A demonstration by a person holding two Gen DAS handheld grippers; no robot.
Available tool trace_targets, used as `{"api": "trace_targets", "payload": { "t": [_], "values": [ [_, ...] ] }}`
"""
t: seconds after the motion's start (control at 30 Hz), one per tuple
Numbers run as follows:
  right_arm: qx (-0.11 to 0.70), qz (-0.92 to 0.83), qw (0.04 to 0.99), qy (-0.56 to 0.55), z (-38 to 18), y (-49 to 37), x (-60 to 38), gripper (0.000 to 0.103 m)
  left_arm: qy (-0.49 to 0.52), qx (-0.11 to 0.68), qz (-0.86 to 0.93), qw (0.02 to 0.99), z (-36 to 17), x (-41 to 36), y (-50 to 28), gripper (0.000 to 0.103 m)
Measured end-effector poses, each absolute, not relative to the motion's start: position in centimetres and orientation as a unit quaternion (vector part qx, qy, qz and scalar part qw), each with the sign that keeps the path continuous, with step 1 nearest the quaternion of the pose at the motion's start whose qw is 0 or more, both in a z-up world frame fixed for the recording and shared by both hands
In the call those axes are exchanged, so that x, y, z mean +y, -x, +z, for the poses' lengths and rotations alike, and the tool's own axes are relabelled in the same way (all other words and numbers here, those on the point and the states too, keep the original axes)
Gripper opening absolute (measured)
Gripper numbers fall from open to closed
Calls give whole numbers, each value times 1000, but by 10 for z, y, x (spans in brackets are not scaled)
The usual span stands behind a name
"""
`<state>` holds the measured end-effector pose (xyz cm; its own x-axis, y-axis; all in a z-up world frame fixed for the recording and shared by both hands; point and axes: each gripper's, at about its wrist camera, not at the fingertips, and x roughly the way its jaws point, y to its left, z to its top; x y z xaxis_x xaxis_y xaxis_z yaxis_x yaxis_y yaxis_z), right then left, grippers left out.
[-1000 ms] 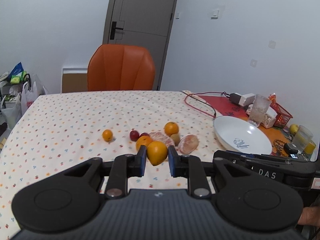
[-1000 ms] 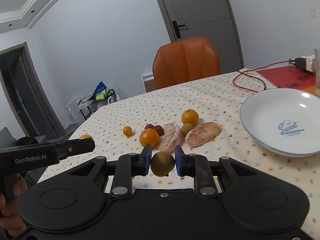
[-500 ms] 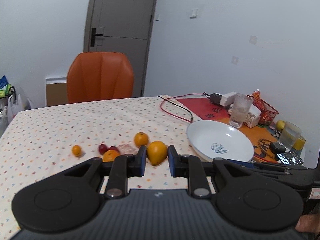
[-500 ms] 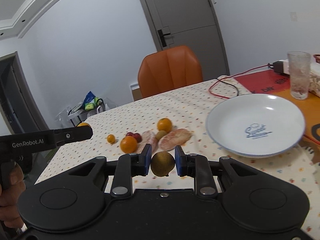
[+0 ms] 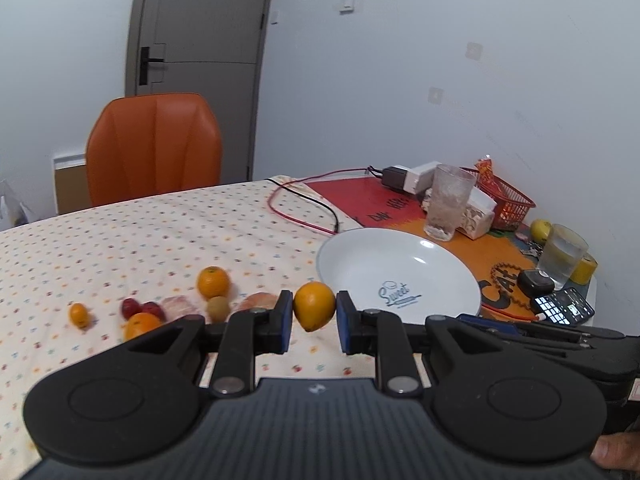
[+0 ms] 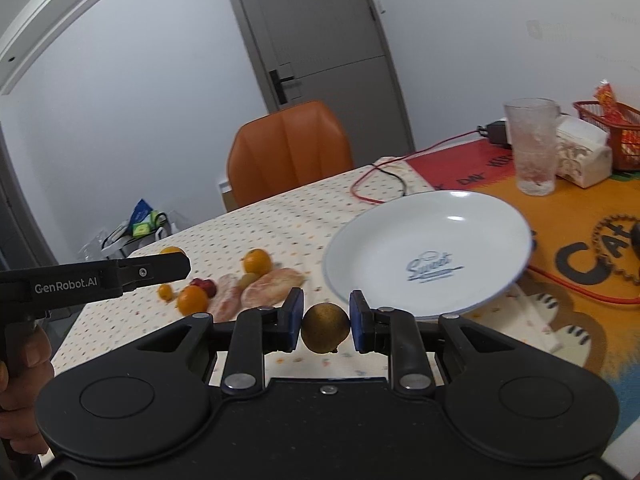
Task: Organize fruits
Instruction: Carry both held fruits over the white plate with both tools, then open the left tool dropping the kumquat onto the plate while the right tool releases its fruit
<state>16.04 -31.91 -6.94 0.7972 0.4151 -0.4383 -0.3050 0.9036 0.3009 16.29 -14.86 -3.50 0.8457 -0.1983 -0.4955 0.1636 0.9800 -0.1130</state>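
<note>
My left gripper [image 5: 314, 316] is shut on an orange [image 5: 314, 306], held above the dotted tablecloth just left of the white plate [image 5: 360, 258]. In the right wrist view my right gripper [image 6: 325, 322] is shut on a brown kiwi [image 6: 325, 329], in front of the same white plate [image 6: 400, 236]. Left on the cloth lies a cluster: an orange [image 5: 213, 281], a kiwi [image 5: 218, 306], peeled citrus [image 6: 272, 286], red fruits [image 5: 136, 307], a small kumquat [image 5: 78, 314] and another orange [image 6: 193, 300]. The left gripper's body [image 6: 96, 278] shows at the left of the right wrist view.
An orange chair [image 5: 154, 146] stands behind the table. Right of the plate are a glass [image 5: 448, 200], a red basket [image 5: 508, 200], a tissue box [image 6: 582, 156], a phone [image 5: 564, 306], a second glass [image 5: 564, 254] and a red cable [image 5: 304, 200]. A hand [image 6: 20, 392] grips the left handle.
Both grippers have swung right across the table with their fruits still held. The plate now lies nearer the middle of both views and the fruit cluster has slid left.
</note>
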Motion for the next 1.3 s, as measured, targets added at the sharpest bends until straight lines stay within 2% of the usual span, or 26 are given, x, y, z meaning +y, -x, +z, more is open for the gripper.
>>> {"api": "trace_targets", "payload": {
  "t": [0.83, 1.3],
  "values": [
    [247, 134, 951, -129, -91, -207, -361, 23, 22, 311, -135, 940, -74, -205, -254, 21],
    [252, 125, 951, -129, -100, -227, -364, 23, 26, 332, -131, 934, -90, -210, -271, 22]
  ]
}}
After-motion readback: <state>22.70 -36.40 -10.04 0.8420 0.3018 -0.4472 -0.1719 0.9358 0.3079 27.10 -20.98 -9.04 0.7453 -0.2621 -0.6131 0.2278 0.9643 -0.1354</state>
